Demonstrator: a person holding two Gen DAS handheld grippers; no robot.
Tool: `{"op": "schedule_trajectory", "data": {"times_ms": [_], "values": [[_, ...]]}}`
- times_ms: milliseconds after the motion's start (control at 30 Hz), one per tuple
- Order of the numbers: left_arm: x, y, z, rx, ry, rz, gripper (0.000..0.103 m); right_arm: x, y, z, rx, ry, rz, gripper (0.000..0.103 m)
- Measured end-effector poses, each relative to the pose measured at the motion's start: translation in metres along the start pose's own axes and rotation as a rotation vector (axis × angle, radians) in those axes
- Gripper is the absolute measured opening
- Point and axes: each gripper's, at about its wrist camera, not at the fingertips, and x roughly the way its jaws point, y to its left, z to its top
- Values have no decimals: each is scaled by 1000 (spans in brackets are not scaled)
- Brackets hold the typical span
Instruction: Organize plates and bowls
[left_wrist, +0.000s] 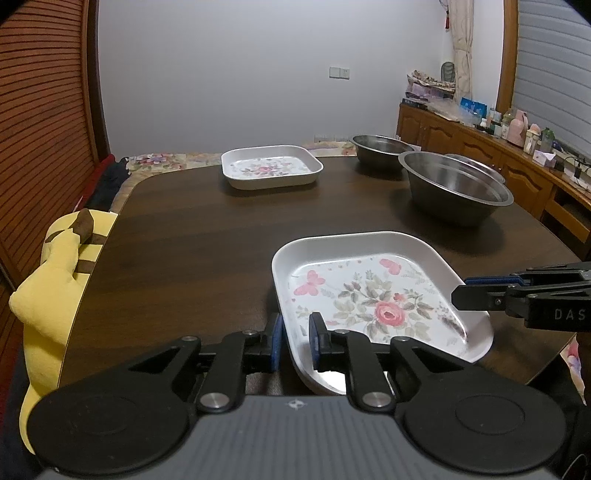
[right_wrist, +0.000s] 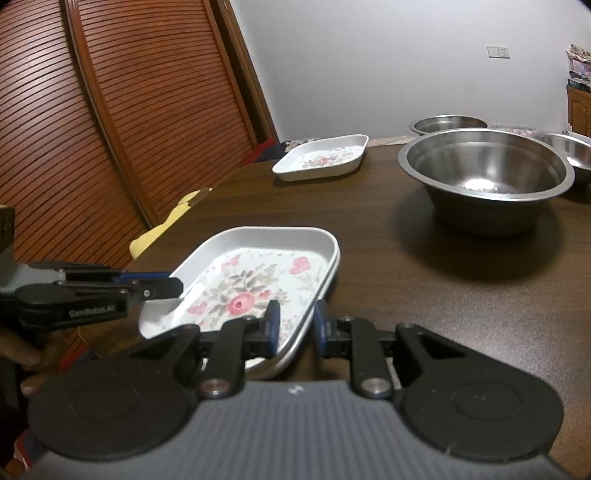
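The near flowered plate (left_wrist: 373, 295) sits at the front edge of the counter (left_wrist: 192, 240), and in the right wrist view it looks like 2 plates nested, a second rim showing under the first, though I can't be sure. Both tools are on it: the left hand-held gripper (left_wrist: 295, 341) straddles the near-left rim, one pad (left_wrist: 276, 341) outside, one inside, narrow gap, apparently not squeezed tight yet. The right hand-held gripper (right_wrist: 295, 326) straddles the opposite rim the same way, narrow, with a sliver of space still showing. So, by my read, this is the grasp step of a 2-handed lift. Farther back, a second flowered plate (left_wrist: 271, 166) waits near the far edge, well apart. To the right stand 3 steel bowls: the big bowl (left_wrist: 454, 184), a small bowl (left_wrist: 380, 147) behind it, and another bowl (right_wrist: 570, 151) peeking past its rim. Next up, I'd say: pinch both rims firmly, lift level, carry toward the far plate without clipping the big bowl.
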Motion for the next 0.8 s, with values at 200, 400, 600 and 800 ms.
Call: {"op": "schedule_trajectory", "data": {"times_ms": [200,400,600,800], "values": [[-6,2,7,-3,-18,7,24,-7,-1,5,-5,-17,1,22],[-11,0,23,13,-40,28,28,-17,0,21,-35,-46,5,22],[-15,-4,43,37,-74,32,31,-23,4,43,-94,-71,0,22],[-11,-2,68,56,-92,25,42,-21,7,77,-146,-79,7,22]]}}
